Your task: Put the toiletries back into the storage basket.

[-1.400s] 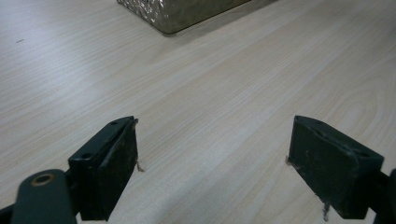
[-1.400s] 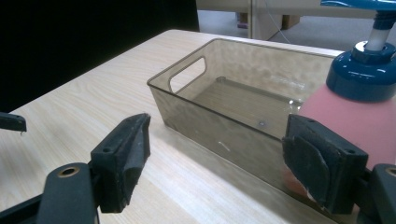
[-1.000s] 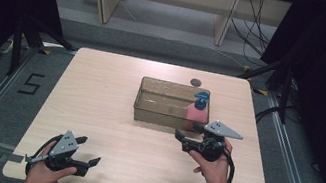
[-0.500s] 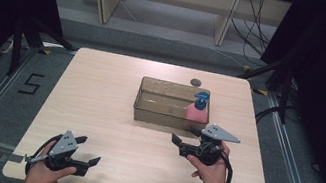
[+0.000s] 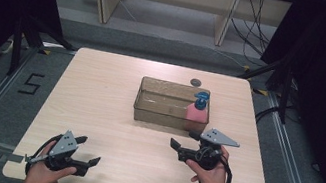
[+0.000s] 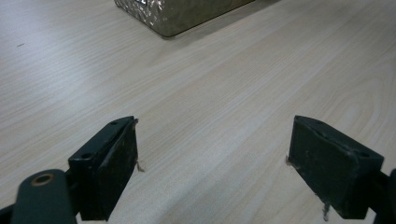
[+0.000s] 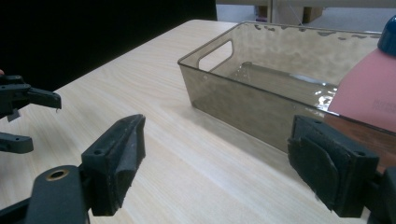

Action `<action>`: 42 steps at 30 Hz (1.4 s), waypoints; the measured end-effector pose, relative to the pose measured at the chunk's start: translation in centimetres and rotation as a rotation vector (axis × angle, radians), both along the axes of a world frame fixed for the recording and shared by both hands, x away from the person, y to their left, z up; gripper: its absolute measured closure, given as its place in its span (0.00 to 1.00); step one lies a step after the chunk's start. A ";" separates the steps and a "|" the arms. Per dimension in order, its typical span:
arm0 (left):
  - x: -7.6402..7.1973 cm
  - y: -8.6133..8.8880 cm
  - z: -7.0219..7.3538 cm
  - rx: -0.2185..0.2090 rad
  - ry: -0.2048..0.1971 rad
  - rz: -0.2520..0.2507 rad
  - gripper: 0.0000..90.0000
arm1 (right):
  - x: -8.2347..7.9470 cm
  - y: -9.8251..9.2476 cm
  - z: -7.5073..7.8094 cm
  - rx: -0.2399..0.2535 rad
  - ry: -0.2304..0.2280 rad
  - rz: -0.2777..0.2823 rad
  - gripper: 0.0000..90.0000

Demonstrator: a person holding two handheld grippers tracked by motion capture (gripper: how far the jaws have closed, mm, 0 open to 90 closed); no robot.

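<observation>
Left gripper [image 5: 83,156]: nearest, at the near left of the tabletop [image 5: 114,98], held in a hand; fingers [image 6: 109,168] spread wide, released, bare wood between them.
Right gripper [image 5: 181,140]: near right, held in a hand, pointing left across the tabletop; fingers [image 7: 116,158] released, nothing between them; the jaws have just been opening.
Bin [image 5: 163,109]: clear brownish plastic, just beyond the right gripper's fingers and apart from them; in the right gripper view its near wall runs just past the right-hand finger. Well ahead of the left gripper's fingers, where one corner [image 6: 177,16] shows at the top of the left gripper view.
Pink bottle [image 5: 195,112]: blue cap, upright inside the bin at its right end, against the near wall; just beyond the right gripper's fingers, not touched.
Small dark disc [image 5: 196,82]: on the tabletop behind the bin's far right corner, farthest from both sets of fingers.
</observation>
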State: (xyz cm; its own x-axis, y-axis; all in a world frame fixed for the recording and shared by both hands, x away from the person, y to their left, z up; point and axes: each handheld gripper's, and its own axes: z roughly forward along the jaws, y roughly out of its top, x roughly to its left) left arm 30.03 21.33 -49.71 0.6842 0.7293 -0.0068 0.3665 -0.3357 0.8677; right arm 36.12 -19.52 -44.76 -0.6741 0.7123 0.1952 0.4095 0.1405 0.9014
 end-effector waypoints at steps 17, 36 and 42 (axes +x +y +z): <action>0.0 -0.1 -0.1 -0.006 0.000 -0.001 0.17 | -1.2 0.1 -0.9 0.005 0.029 0.028 0.22; 0.0 -0.1 -0.1 0.003 0.007 -0.002 0.17 | -2.8 -0.5 -1.3 0.021 0.059 0.040 0.23; 0.0 -0.1 -0.1 0.006 0.003 -0.005 0.17 | -3.1 -0.7 -1.6 0.001 0.037 0.048 0.22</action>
